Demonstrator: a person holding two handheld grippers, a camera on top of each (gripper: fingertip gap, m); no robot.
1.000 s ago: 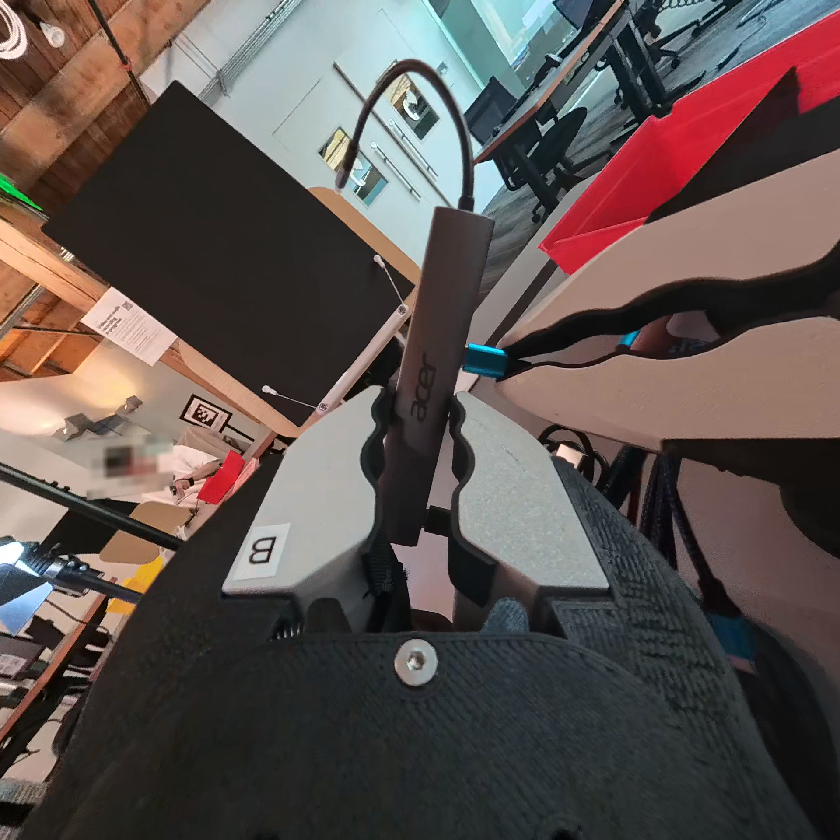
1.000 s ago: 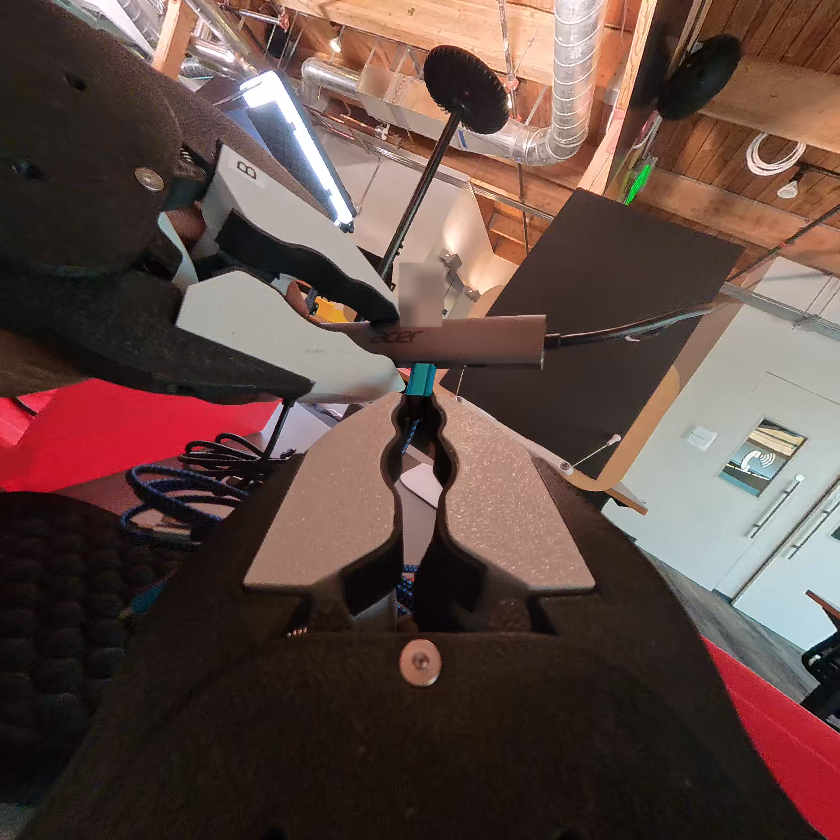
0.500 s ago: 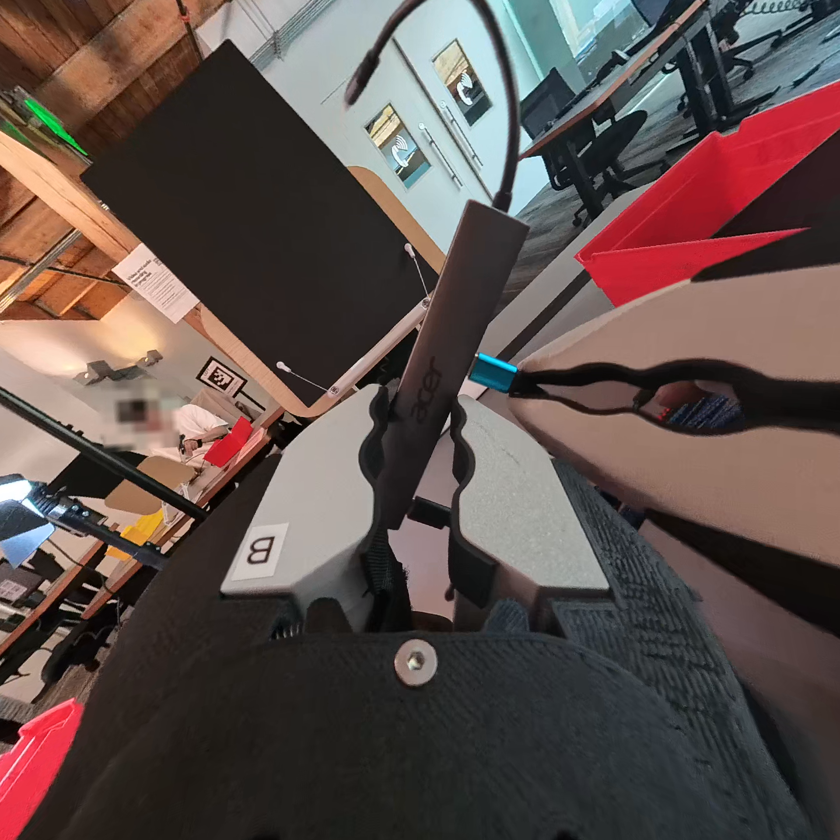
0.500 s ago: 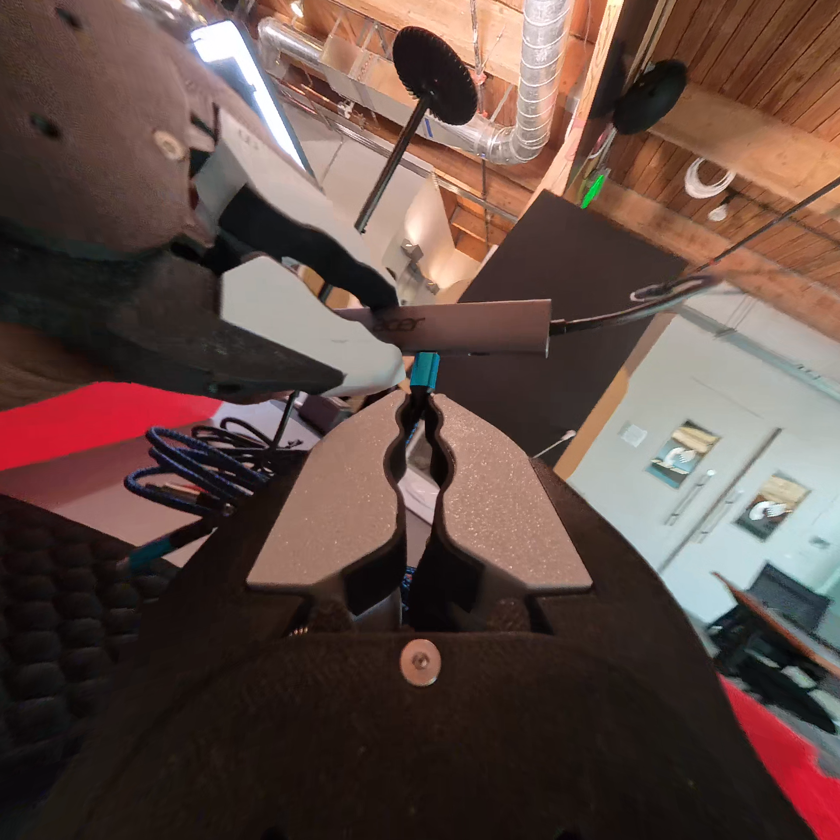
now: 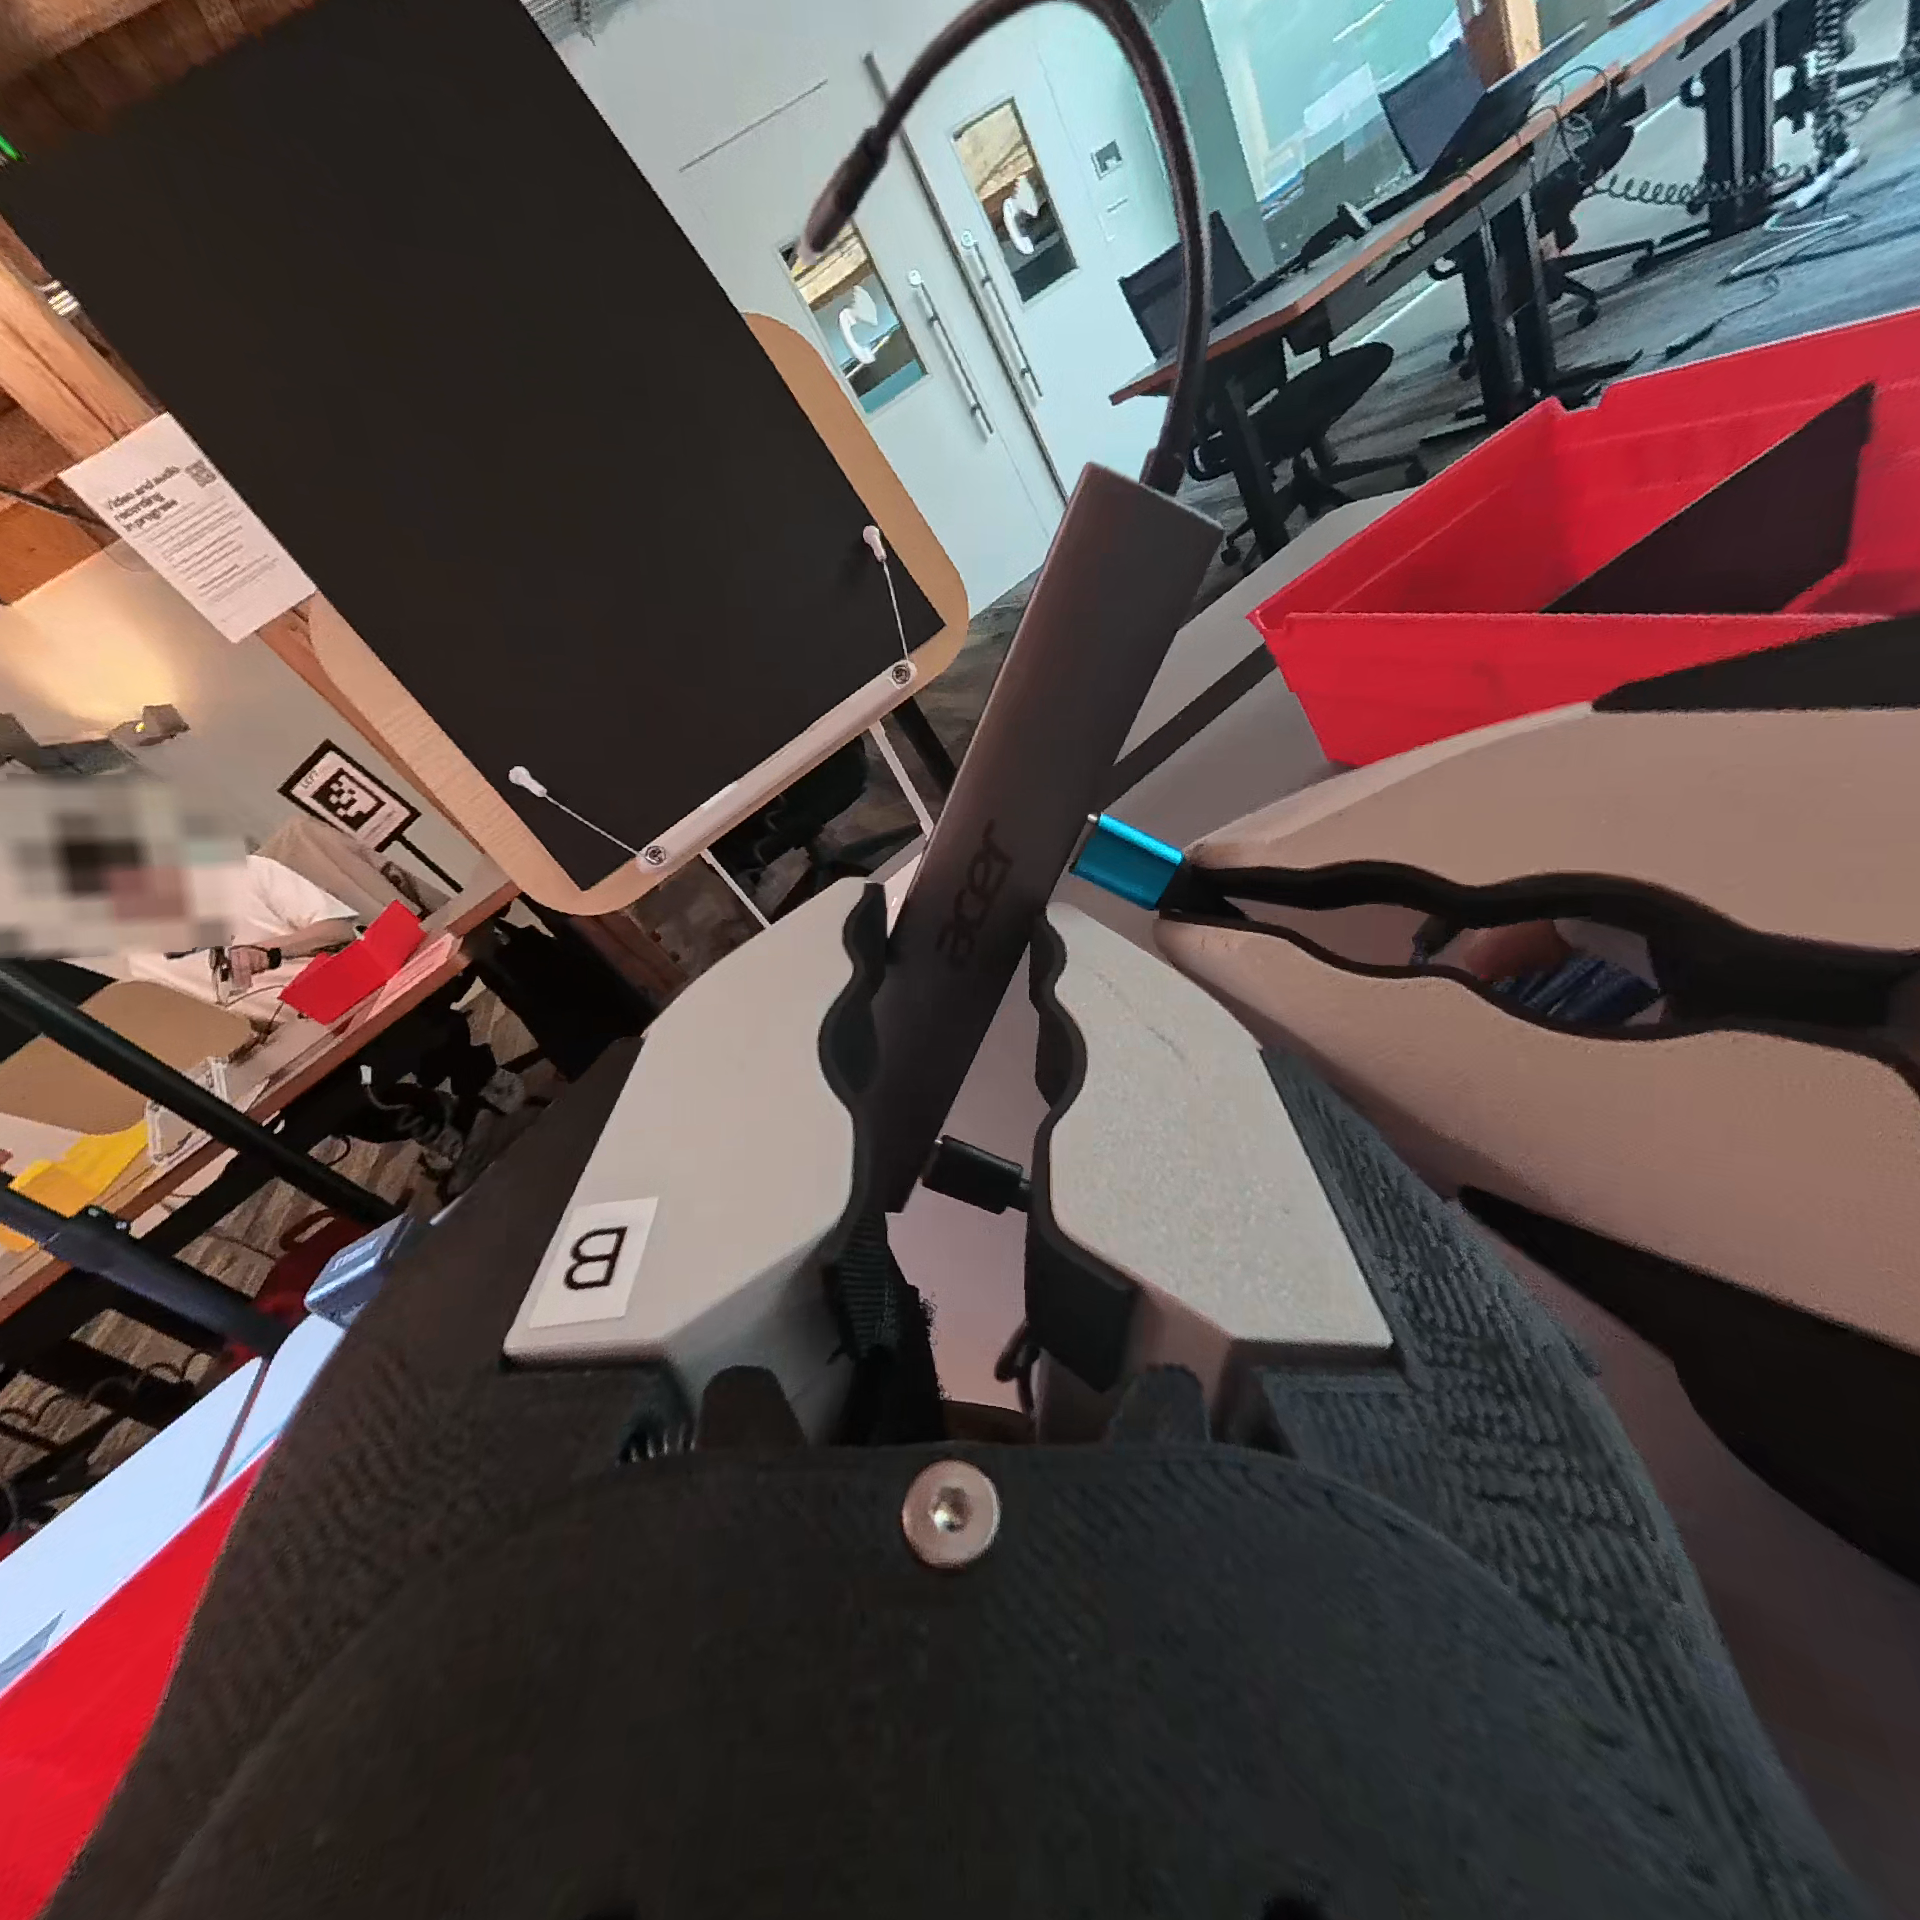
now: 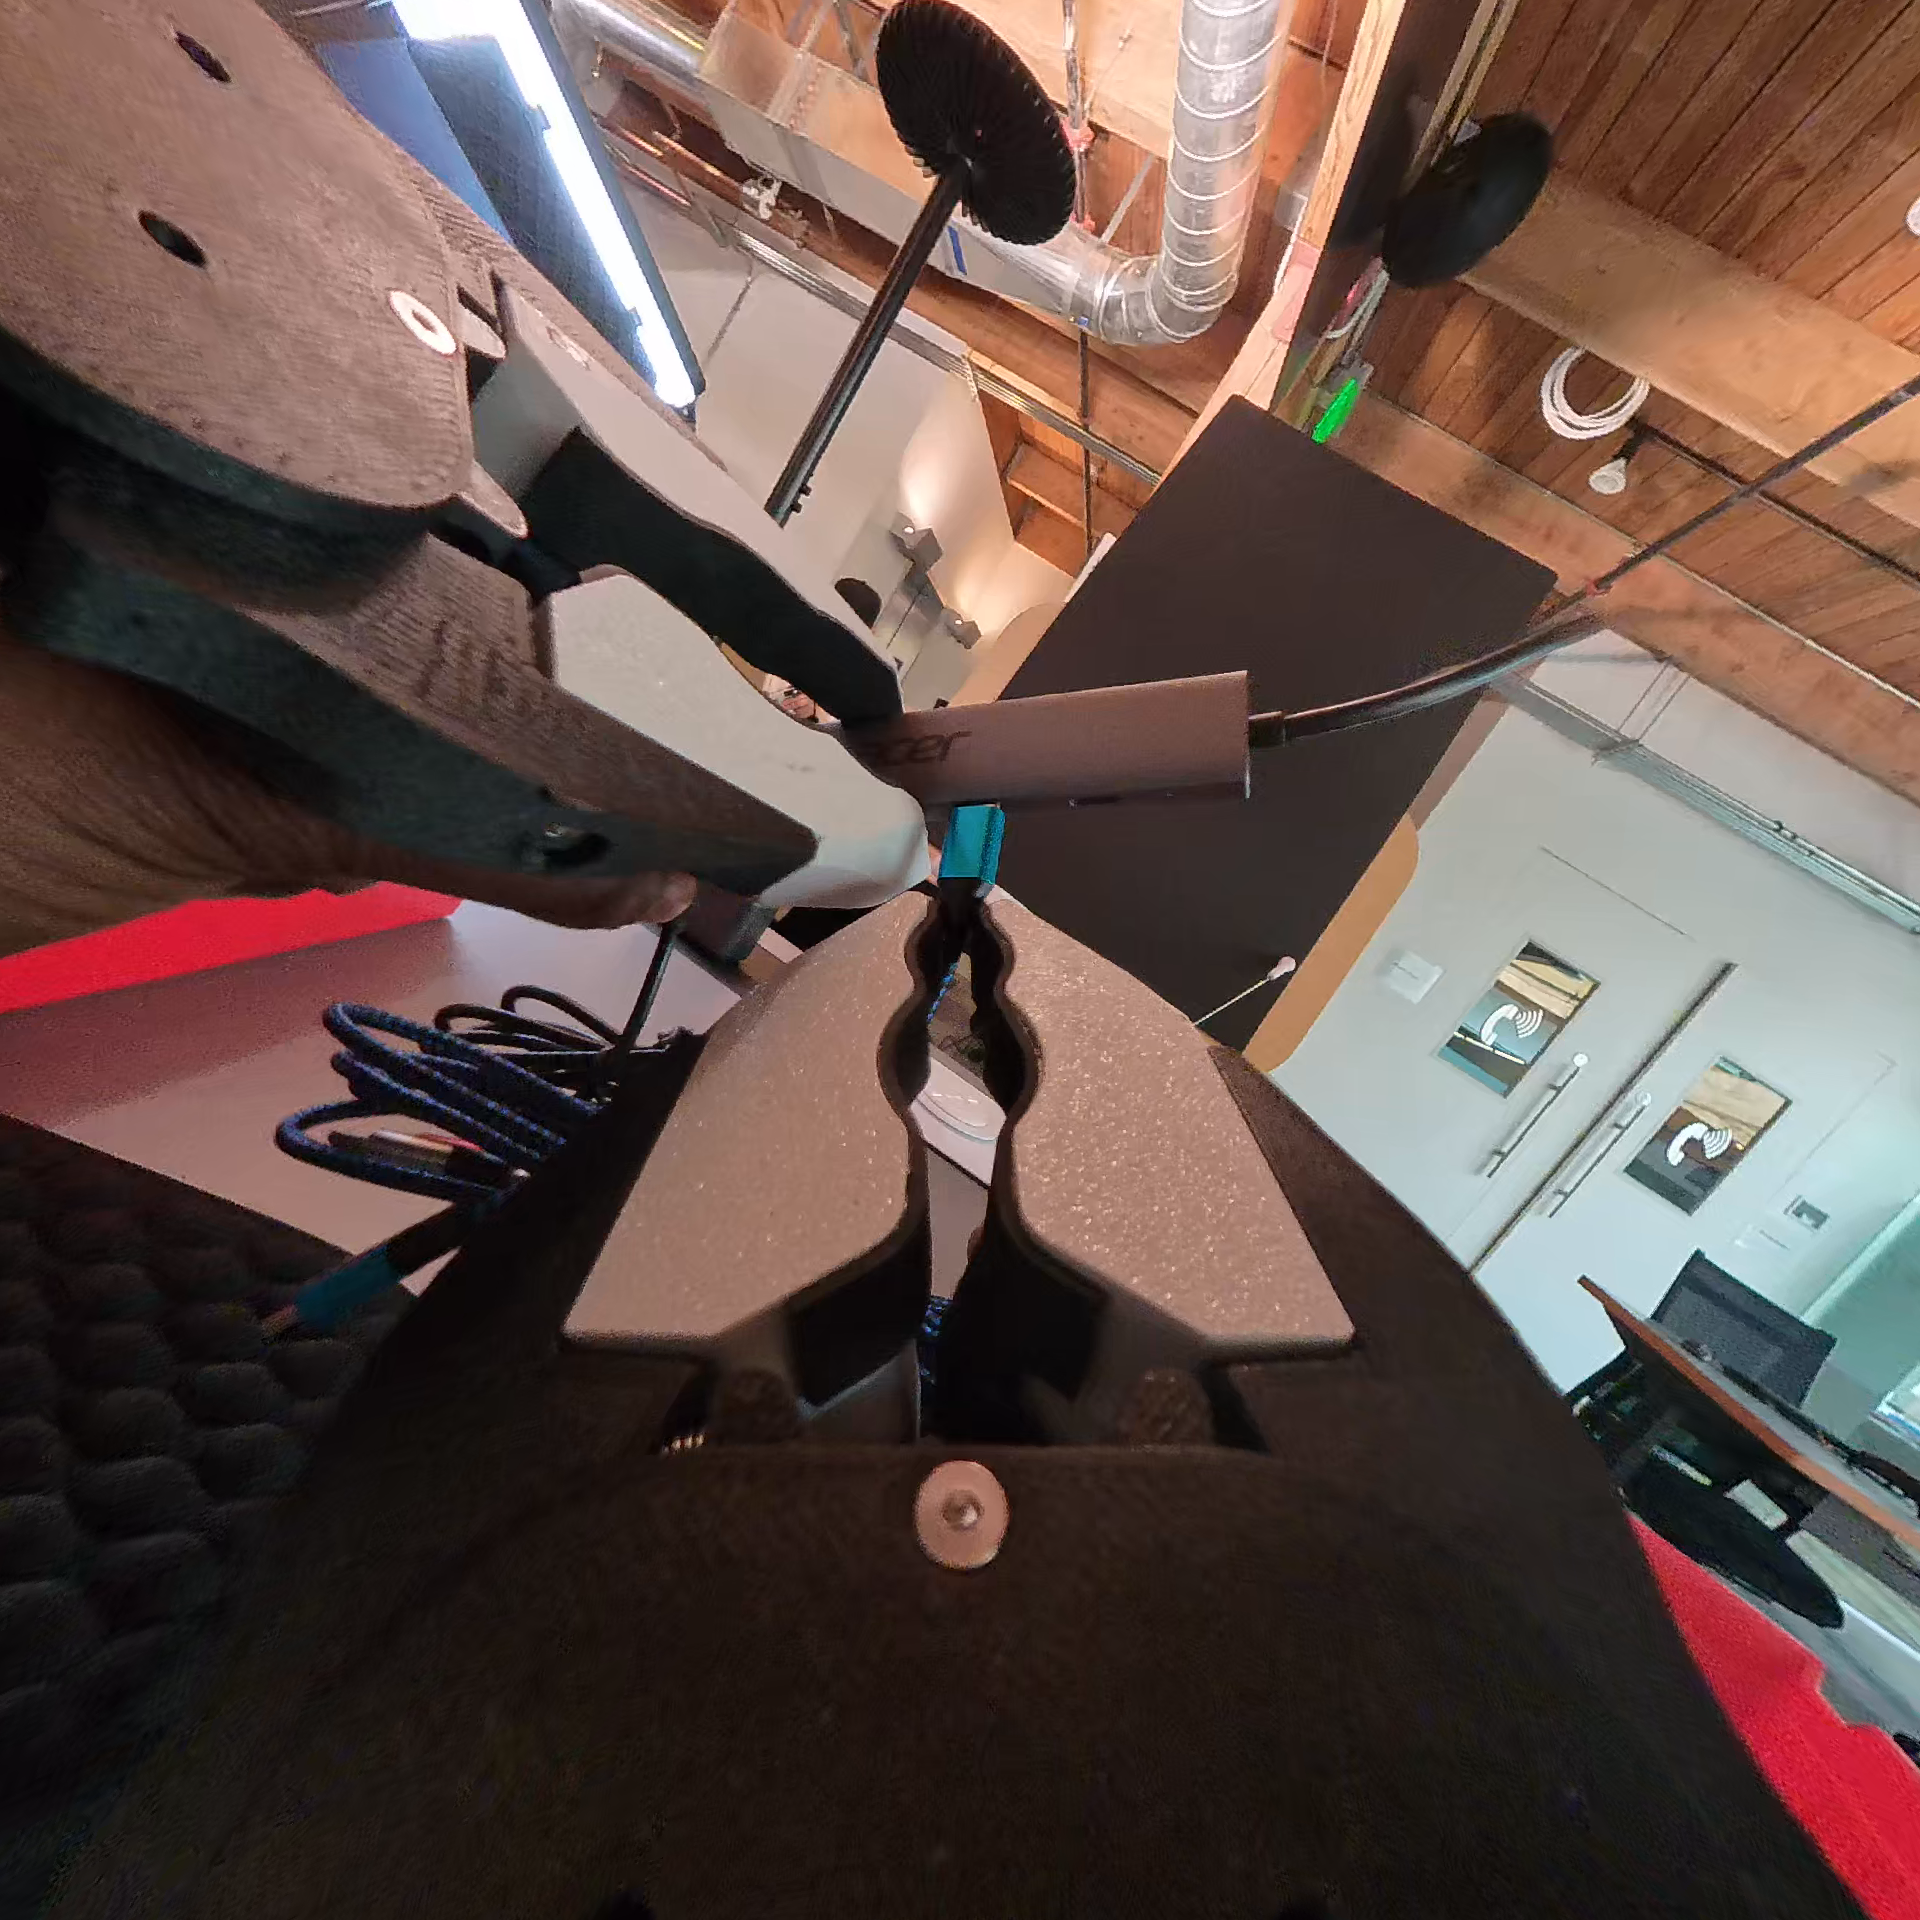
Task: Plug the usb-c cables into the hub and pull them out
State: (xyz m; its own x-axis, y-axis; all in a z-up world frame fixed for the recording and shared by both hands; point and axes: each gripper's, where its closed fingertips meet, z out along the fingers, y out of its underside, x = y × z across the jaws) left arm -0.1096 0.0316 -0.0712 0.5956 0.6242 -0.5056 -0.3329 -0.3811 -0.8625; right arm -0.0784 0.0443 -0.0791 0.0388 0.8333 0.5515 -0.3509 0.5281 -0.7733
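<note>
Hub (image 5: pixel 1049 769) sits clamped in your left gripper (image 5: pixel 951 935), held up off the table with its own black lead (image 5: pixel 1164 156) curling overhead. Your right gripper (image 6: pixel 961 914) is closed on the cable just behind the blue plug (image 6: pixel 974 844), whose tip meets the hub's side edge; whether it is fully seated is unclear. Spare blue cables (image 6: pixel 447 1091) lie coiled on the table (image 6: pixel 208 1039), beside a red bin (image 5: pixel 1558 582).
</note>
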